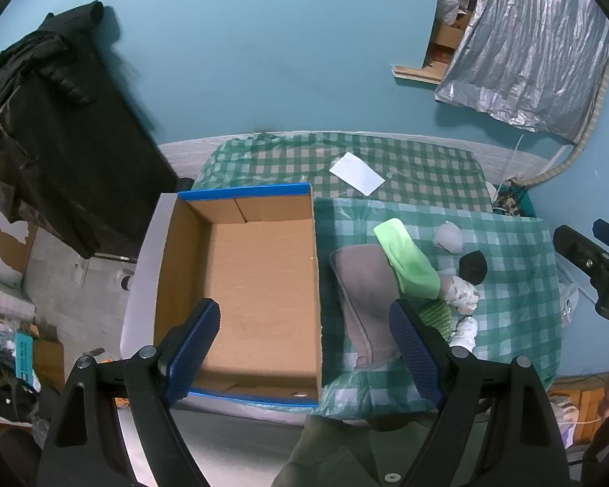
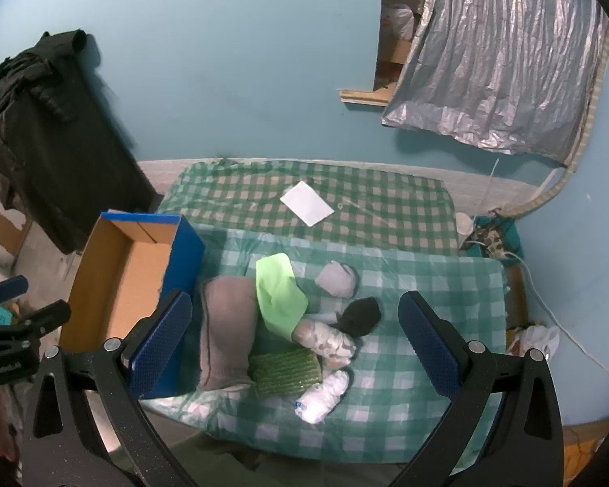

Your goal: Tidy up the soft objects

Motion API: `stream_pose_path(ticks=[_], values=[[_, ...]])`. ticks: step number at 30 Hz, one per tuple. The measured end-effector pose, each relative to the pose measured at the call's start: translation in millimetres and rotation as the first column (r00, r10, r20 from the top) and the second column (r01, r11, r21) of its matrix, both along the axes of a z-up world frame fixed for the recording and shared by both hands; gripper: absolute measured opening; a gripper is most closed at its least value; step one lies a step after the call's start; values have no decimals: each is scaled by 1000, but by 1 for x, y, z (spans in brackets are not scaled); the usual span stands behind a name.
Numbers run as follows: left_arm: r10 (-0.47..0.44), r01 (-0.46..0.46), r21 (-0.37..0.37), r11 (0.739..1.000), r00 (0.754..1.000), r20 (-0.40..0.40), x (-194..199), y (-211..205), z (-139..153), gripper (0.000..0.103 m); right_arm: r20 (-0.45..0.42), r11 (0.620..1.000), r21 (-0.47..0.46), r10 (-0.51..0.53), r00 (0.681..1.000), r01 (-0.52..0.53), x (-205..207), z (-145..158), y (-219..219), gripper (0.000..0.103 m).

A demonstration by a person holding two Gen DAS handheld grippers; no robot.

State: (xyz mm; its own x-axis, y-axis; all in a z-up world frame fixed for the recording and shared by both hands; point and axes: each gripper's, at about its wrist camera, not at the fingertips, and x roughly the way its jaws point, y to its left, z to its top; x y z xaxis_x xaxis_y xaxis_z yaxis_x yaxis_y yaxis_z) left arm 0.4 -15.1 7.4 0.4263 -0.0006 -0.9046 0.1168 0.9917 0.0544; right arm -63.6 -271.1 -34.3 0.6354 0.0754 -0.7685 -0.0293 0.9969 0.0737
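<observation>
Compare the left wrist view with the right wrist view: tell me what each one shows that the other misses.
Left wrist only: the whole bare floor of the cardboard box, and the right gripper from the side.
Right wrist only: the white rolled bundle in full, the ribbed green cloth unblocked, and the left gripper at the edge.
Both: the grey folded cloth, bright green cloth, black piece, white paper, checked cover. Both grippers are open and empty.

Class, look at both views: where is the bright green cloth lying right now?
The bright green cloth lies on the checked tablecloth, right of the open cardboard box, draped over the grey folded cloth, its near end beside a white patterned bundle.
</observation>
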Motion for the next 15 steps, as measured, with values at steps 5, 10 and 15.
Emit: stream_pose_path(ticks=[5,10,15], values=[[2,-2,-1,1000,1000,-8,2,-4,-4,86,-3,1000,1,1,1000,-1,2,-1,-3,102],[-1,1,3,1000,1000,-12,3,-9,-6,86,-7,1000,1,-2,1000,2,2,-8,-4,102],[-5,5,4,1000,1000,-13,5,-12,-7,86,-10,1000,2,-1,1000,1,5,-8,-10,102]])
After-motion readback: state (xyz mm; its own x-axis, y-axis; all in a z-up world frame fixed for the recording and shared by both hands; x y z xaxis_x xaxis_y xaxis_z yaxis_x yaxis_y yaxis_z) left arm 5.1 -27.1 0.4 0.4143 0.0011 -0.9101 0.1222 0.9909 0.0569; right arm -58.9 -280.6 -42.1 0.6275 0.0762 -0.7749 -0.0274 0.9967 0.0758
